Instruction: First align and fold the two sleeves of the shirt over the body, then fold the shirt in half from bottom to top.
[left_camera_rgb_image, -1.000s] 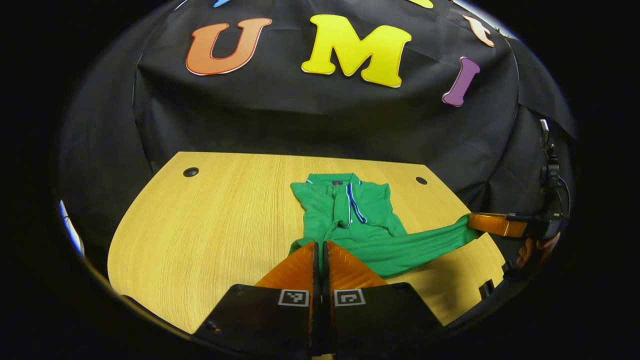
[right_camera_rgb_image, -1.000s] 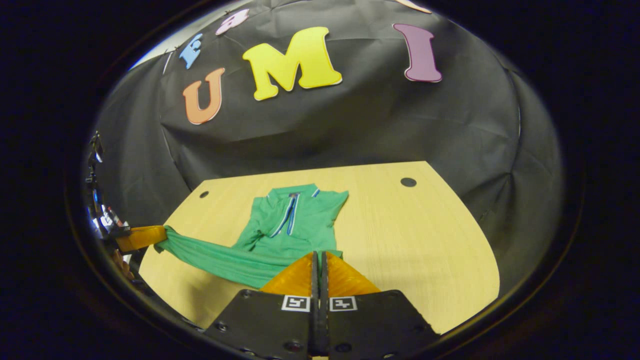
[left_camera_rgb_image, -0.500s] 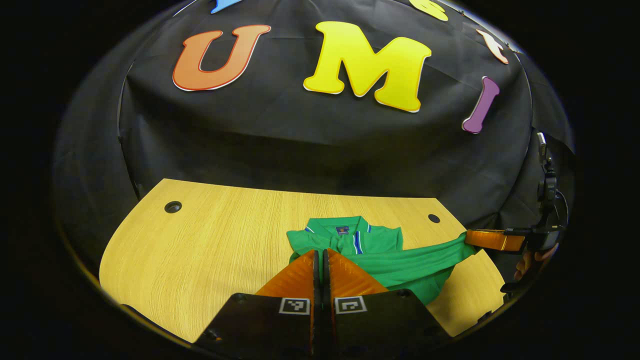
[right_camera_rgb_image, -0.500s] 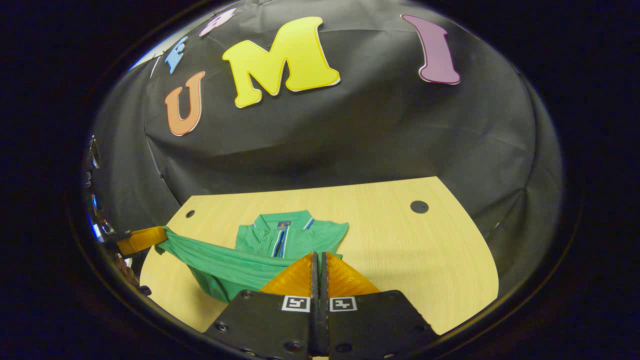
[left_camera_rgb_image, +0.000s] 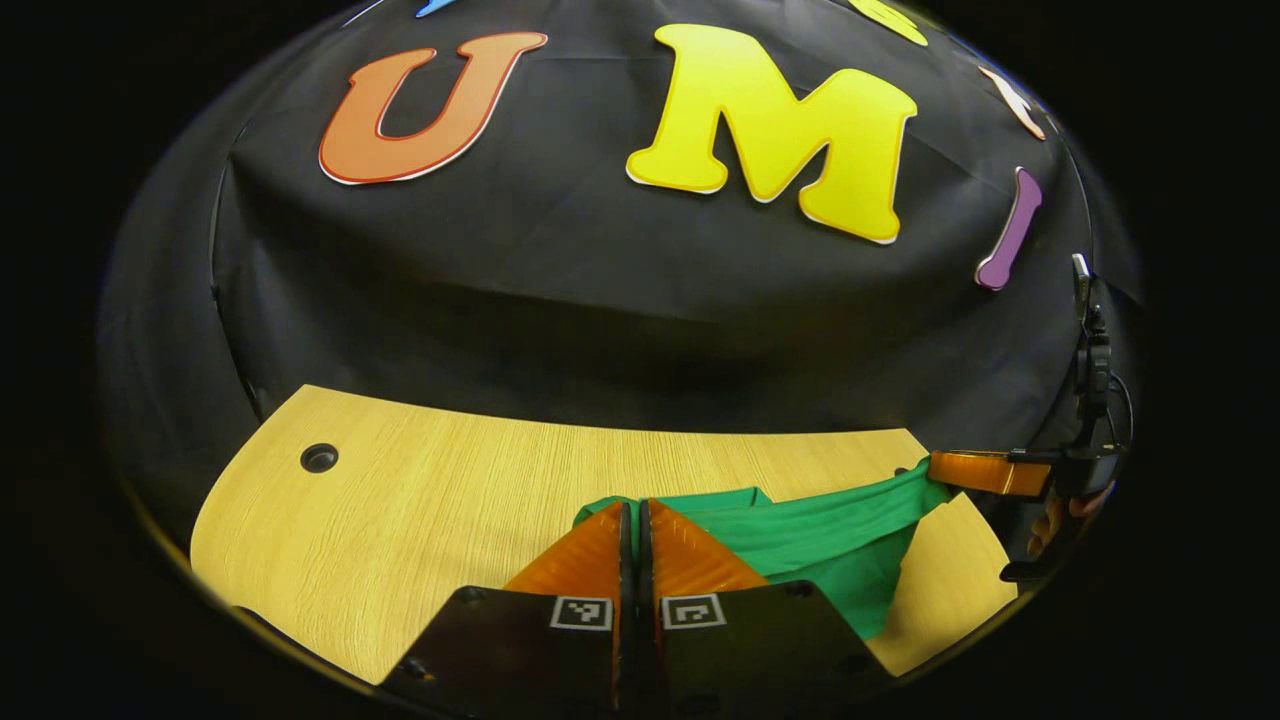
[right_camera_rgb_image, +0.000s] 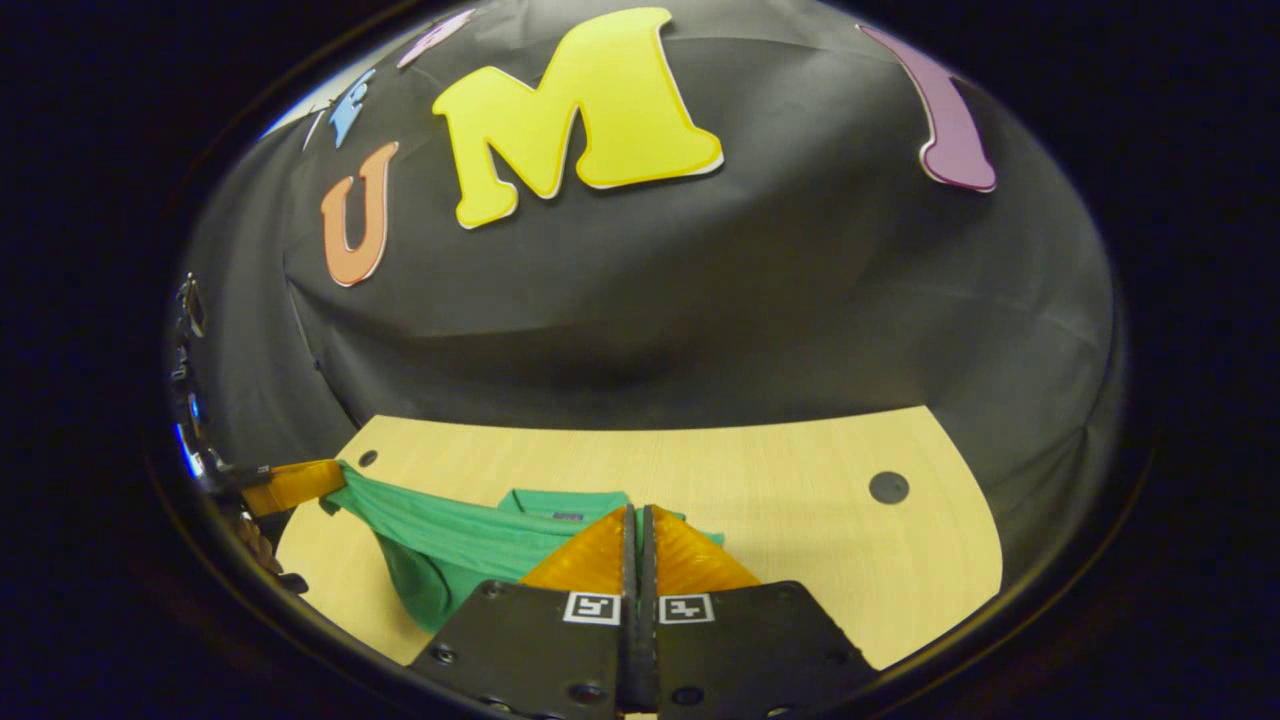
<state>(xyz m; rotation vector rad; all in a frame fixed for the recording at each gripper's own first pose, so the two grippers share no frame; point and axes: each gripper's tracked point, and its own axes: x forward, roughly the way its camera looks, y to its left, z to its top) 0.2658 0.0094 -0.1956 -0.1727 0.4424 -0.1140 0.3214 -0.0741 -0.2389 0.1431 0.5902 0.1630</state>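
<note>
A green polo shirt (left_camera_rgb_image: 820, 535) lies on the wooden table (left_camera_rgb_image: 400, 520). Its lower edge is raised and stretched taut between the two grippers. My left gripper (left_camera_rgb_image: 632, 505) is shut on one end of that edge. At the far right of the left gripper view, the right gripper (left_camera_rgb_image: 985, 472) pinches the other end, with a hand behind it. In the right gripper view, the right gripper (right_camera_rgb_image: 636, 508) is shut on the shirt (right_camera_rgb_image: 450, 540). The collar (right_camera_rgb_image: 565, 500) peeks out just beyond the tips, and the left gripper (right_camera_rgb_image: 295, 482) holds the edge at the left.
The table (right_camera_rgb_image: 820, 560) has a round cable hole (right_camera_rgb_image: 888, 487) near its far right corner and another cable hole (left_camera_rgb_image: 319, 458) near the far left. The black booth wall rises right behind the table's far edge.
Both grippers have carried the shirt's lower edge forward over the body toward the collar. The placket and chest, visible a second ago, are now covered by the lifted fabric.
</note>
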